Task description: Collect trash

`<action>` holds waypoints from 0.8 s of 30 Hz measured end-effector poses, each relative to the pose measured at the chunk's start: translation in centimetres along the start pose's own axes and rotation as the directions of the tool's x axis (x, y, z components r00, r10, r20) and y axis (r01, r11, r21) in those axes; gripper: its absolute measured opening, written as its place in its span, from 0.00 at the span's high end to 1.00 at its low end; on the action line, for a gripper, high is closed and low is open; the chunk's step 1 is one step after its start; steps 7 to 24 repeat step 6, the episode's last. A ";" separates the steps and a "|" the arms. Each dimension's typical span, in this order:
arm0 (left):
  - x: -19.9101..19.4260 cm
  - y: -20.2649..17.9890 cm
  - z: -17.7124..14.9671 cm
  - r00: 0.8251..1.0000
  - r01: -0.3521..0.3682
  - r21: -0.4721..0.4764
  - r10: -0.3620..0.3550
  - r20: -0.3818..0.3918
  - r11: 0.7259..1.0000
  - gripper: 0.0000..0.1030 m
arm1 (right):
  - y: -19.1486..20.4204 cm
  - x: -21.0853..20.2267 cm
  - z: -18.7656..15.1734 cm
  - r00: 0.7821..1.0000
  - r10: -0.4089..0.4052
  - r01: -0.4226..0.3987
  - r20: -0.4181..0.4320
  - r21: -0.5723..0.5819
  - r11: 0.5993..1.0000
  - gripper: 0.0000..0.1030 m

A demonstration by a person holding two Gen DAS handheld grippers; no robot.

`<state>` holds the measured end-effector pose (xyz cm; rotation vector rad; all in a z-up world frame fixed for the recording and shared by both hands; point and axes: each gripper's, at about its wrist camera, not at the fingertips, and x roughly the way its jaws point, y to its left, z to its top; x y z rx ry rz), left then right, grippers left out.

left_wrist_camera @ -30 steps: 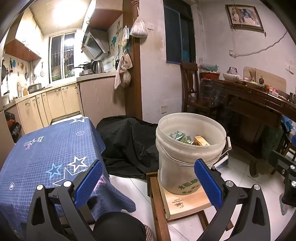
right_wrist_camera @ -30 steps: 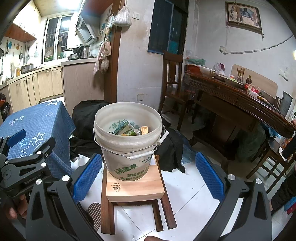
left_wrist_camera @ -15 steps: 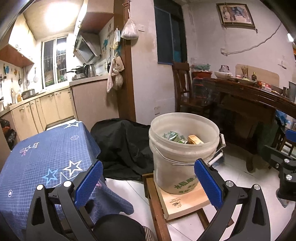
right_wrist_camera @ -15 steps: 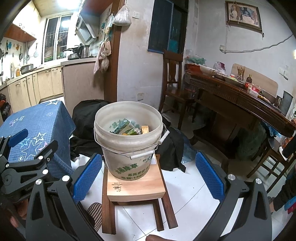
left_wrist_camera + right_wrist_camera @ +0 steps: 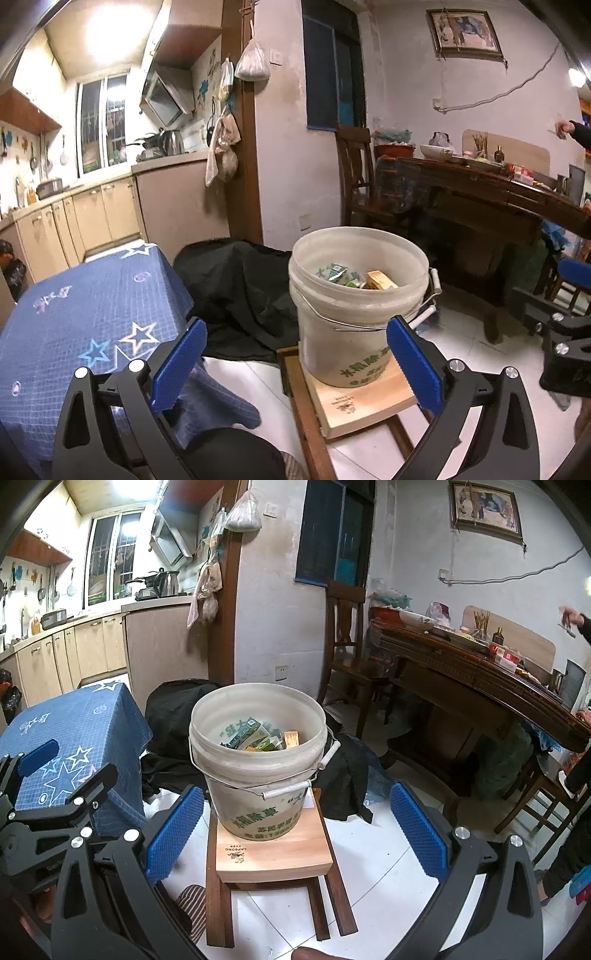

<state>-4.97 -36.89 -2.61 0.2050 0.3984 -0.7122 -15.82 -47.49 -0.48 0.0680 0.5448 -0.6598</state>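
A white plastic bucket (image 5: 347, 332) (image 5: 258, 775) with a wire handle stands on a pale wooden board (image 5: 273, 849) laid on a small dark stool. Green cartons and a tan box of trash (image 5: 354, 278) (image 5: 258, 738) lie inside it. My left gripper (image 5: 295, 365) is open and empty, held back from the bucket at its left. Facing the bucket head-on, my right gripper (image 5: 295, 830) is also open and holds nothing. Each gripper shows at the edge of the other's view.
A table with a blue star-patterned cloth (image 5: 85, 314) (image 5: 74, 731) stands left. Black fabric (image 5: 240, 291) lies heaped behind the bucket. A dark wooden table (image 5: 480, 686) with dishes and a chair (image 5: 347, 646) fill the right. A person's hand (image 5: 570, 618) shows far right. White tiled floor (image 5: 388, 878).
The left gripper's view has swung rightward, so the bucket sits more central between its fingers. The right gripper barely shifted. A person's hand has come into view at the far right.
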 end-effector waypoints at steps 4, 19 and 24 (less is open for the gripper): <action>0.1 0.0 -0.1 0.999 0.033 0.002 -0.033 -0.019 0.999 0.05 | 0.1 0.0 0.1 1.000 -0.001 0.001 0.001 0.000 1.000 0.05; 0.0 0.0 -0.1 0.999 0.030 0.002 -0.030 -0.012 1.000 0.05 | 0.1 0.0 0.1 1.000 0.002 -0.002 0.000 0.001 1.000 0.05; 0.0 0.0 -0.1 0.999 0.030 0.002 -0.030 -0.012 1.000 0.05 | 0.1 0.0 0.1 1.000 0.002 -0.002 0.000 0.001 1.000 0.05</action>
